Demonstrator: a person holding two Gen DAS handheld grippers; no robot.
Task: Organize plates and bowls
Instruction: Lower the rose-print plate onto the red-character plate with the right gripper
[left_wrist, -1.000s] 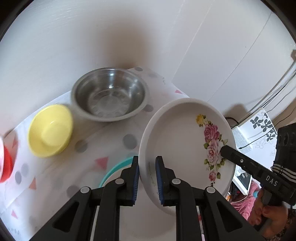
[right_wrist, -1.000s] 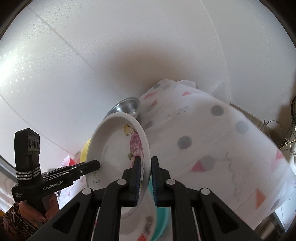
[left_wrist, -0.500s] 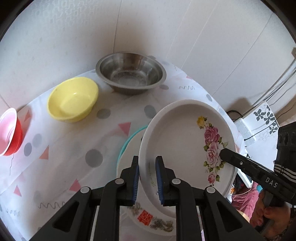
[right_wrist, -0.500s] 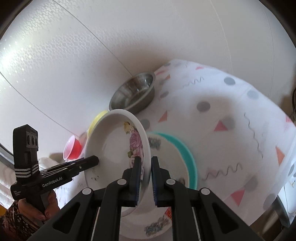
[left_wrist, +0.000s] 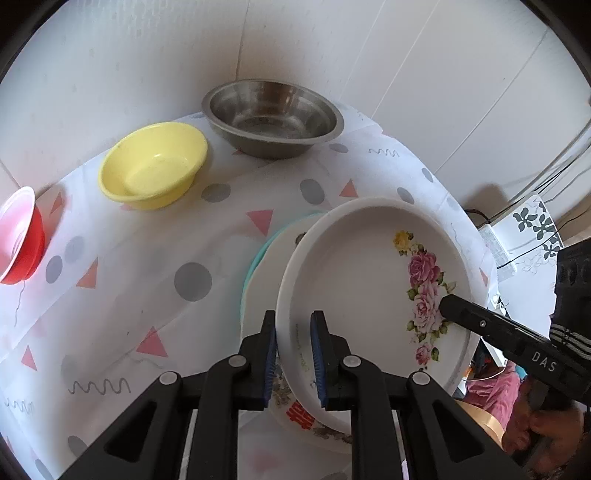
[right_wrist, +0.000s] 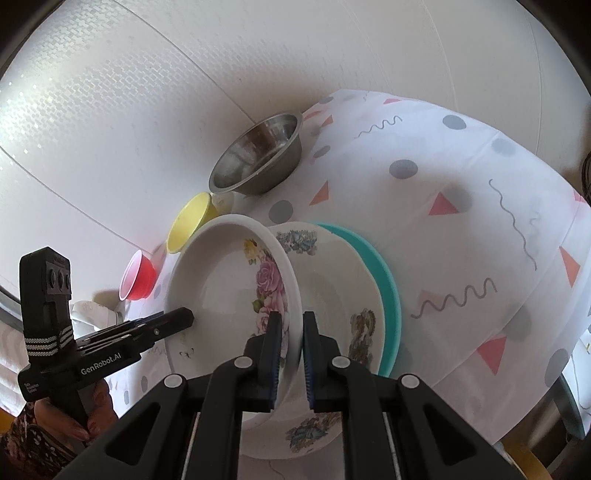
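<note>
The rose plate (left_wrist: 369, 280) hangs tilted over the plate stack (right_wrist: 343, 295) in the middle of the desk (left_wrist: 155, 295). Left fingers (left_wrist: 269, 354) pinch its rim at 6 o'clock, right fingers (right_wrist: 275, 350) the opposite rim. It looks hard, smooth, breakable, so hold both edges

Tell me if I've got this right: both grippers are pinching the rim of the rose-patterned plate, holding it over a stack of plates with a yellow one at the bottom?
Almost. The bottom plate is teal, not yellow, as the right wrist view shows. Both grippers, left and right, do pinch the rose plate over the stack.
</note>
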